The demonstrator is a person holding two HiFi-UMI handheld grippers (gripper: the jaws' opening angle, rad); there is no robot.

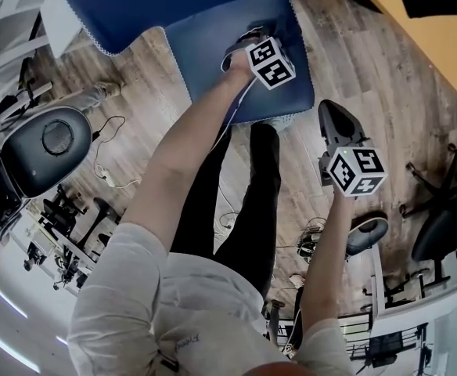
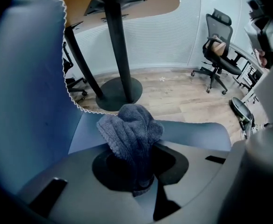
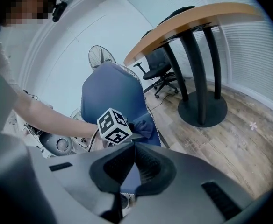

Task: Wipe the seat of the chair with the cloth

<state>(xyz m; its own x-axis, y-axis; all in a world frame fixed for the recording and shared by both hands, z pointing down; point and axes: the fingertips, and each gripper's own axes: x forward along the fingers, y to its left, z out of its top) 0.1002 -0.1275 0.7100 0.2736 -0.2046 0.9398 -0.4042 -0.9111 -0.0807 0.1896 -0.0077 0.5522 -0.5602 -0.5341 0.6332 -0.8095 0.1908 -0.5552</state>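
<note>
The blue chair's seat (image 1: 213,49) lies ahead of me, its backrest (image 1: 150,2) beyond it. My left gripper (image 1: 246,45) rests low over the seat, shut on a bunched grey-blue cloth (image 2: 129,132) that sticks up between its jaws. In the left gripper view the seat (image 2: 192,132) lies just past the cloth and the backrest (image 2: 24,78) fills the left side. My right gripper (image 1: 330,112) hangs over the wood floor to the right of the chair, shut with nothing held (image 3: 134,148). Its view shows the chair (image 3: 113,92), the left gripper's marker cube (image 3: 114,126) and the cloth (image 3: 143,127).
A round wooden table on a black pedestal (image 2: 120,45) stands just behind the chair. A black office chair (image 2: 218,45) is further off on the wood floor. A dark round machine (image 1: 48,143) and loose cables (image 1: 107,171) lie to the left. My legs (image 1: 244,202) stand before the seat.
</note>
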